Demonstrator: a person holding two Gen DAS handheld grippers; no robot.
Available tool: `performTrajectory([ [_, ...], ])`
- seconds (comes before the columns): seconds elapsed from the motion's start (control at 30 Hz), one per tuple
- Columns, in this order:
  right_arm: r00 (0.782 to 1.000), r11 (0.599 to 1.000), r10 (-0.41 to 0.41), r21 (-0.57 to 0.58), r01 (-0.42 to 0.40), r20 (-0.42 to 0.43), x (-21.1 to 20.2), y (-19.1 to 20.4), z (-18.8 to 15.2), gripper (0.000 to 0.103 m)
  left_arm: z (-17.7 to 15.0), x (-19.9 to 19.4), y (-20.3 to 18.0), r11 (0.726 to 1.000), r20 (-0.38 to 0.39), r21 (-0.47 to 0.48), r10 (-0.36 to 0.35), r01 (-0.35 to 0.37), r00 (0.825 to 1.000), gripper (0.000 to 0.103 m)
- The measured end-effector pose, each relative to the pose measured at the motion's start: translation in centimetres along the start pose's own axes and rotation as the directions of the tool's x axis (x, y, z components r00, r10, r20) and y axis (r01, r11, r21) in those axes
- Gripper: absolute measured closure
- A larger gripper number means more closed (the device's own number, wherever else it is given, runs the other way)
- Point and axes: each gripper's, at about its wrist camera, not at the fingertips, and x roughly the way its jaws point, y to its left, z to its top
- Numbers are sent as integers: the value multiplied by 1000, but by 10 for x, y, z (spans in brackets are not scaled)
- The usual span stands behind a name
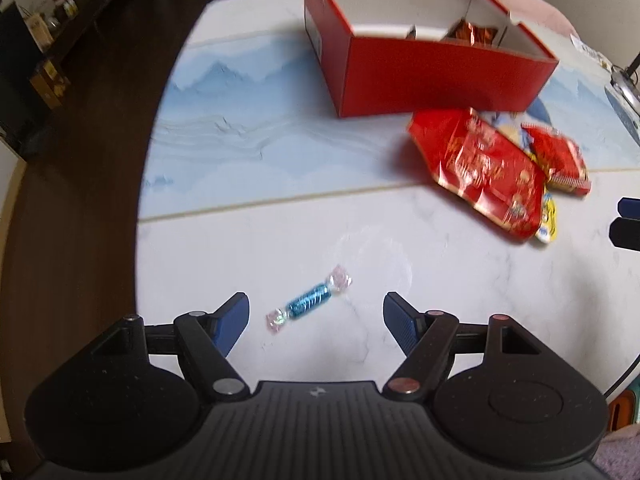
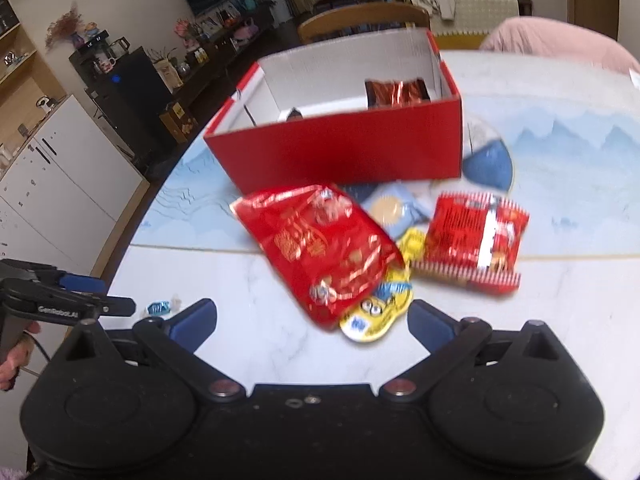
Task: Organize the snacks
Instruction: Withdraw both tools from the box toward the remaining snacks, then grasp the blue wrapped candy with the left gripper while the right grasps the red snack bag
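Here the table (image 1: 280, 220) is white marble-look with a pale blue mountain scene across its middle, and dark wood floor (image 1: 80, 160) lies beside its curved edge. A red box (image 2: 340, 152) with white compartments stands on the blue part, a foil pack (image 2: 398, 92) inside. Just before it lies a heap: a big red bag (image 2: 324, 248), a smaller red pack (image 2: 476, 244), a yellow pack (image 2: 376, 316) (half under the bag) and a pale blue one (image 2: 394, 210). A blue candy (image 1: 308, 300) lies apart, between the tips of the left gripper (image 1: 316, 320), untouched. The right gripper (image 2: 312, 322) gapes widest, empty, over the bag's near end. Cabinets (image 2: 52, 184) and cluttered shelves (image 2: 208, 40) line the wall.
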Motion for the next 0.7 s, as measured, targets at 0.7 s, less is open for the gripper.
performTrajectory([
  [0.7,999,1000,-19,7,19,-44,10,-10,-11,13,0,56,-5,995,-64,100,-16,22,998,68],
])
